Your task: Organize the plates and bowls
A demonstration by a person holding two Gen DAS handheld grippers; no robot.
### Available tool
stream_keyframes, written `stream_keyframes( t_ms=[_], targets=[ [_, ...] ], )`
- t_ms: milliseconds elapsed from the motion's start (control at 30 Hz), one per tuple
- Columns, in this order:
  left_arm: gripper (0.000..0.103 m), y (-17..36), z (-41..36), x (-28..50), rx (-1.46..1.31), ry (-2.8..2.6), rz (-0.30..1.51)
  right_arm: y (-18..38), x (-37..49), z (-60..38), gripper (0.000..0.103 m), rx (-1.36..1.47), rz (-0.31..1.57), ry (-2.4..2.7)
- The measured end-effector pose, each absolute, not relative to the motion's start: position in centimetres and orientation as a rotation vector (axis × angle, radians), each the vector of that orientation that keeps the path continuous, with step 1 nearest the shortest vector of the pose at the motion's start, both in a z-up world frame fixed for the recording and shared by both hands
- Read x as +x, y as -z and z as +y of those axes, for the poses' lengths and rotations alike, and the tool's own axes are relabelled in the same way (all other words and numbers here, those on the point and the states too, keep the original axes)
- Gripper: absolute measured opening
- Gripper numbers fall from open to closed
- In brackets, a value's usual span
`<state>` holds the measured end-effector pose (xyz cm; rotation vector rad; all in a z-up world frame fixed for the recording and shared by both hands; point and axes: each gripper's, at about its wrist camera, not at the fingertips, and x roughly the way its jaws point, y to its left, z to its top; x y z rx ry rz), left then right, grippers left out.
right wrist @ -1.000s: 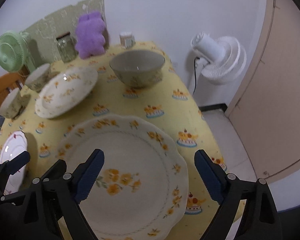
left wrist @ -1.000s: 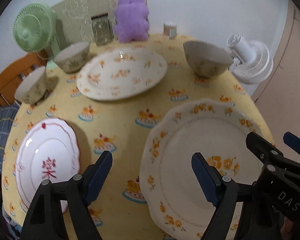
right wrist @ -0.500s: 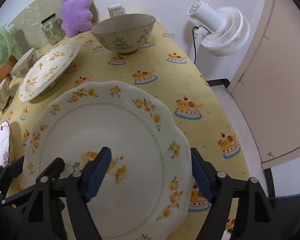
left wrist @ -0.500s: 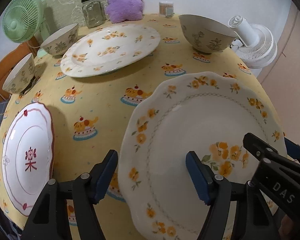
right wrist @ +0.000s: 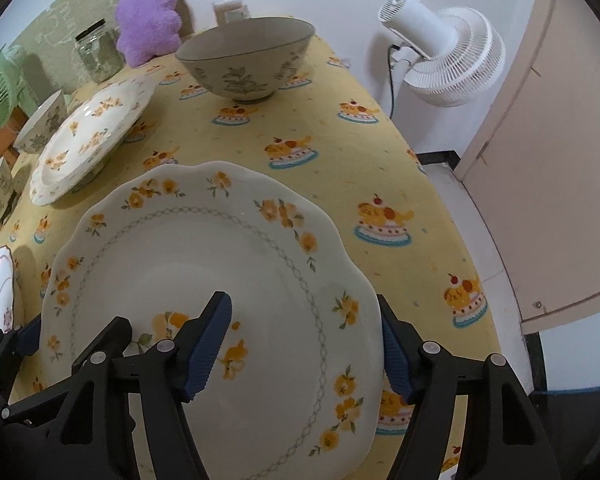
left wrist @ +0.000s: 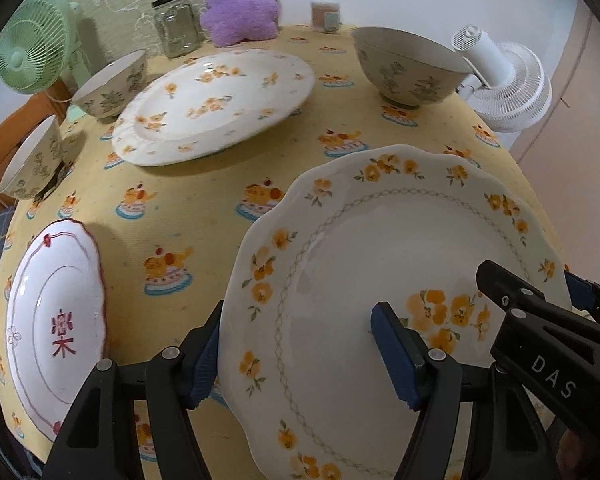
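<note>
A large scalloped plate with orange flowers (left wrist: 380, 264) lies at the table's near right; it also shows in the right wrist view (right wrist: 204, 280). My left gripper (left wrist: 300, 350) is open and straddles the plate's left rim, one finger outside the edge and one over the plate. My right gripper (right wrist: 306, 346) is open and straddles the plate's right rim. A second flowered plate (left wrist: 212, 104) sits further back. A pink-rimmed plate (left wrist: 52, 320) lies at the left. A large bowl (left wrist: 408, 68) stands at the back right, and two small bowls (left wrist: 112, 84) stand at the left.
The table has a yellow cake-print cloth (left wrist: 204, 184). A glass jar (left wrist: 176, 24), a purple plush (left wrist: 240, 0) and a small cup (left wrist: 326, 16) stand at the back. A green fan (left wrist: 36, 44) is at the back left, a white fan (right wrist: 448, 52) beside the table's right edge.
Both grippers have moved forward and lower onto the big flowered plate, so that each now straddles one side of its rim. The jaws have narrowed a little.
</note>
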<state>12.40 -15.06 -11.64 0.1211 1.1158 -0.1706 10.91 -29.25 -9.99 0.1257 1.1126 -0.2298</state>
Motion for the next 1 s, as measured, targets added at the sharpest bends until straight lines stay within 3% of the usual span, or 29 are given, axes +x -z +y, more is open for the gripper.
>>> stream_keyframes(
  t_ms=[933,1000],
  targets=[
    [0.07,11.9,-10.9,13.3,0.021,0.026,1.141,10.7,15.2,-24.2,0.072,-0.01,1.159,0.099],
    [0.076,12.0,-10.9,13.2,0.019,0.029,1.145,10.7,15.3,-24.2,0.072,-0.01,1.163,0.097]
  ],
)
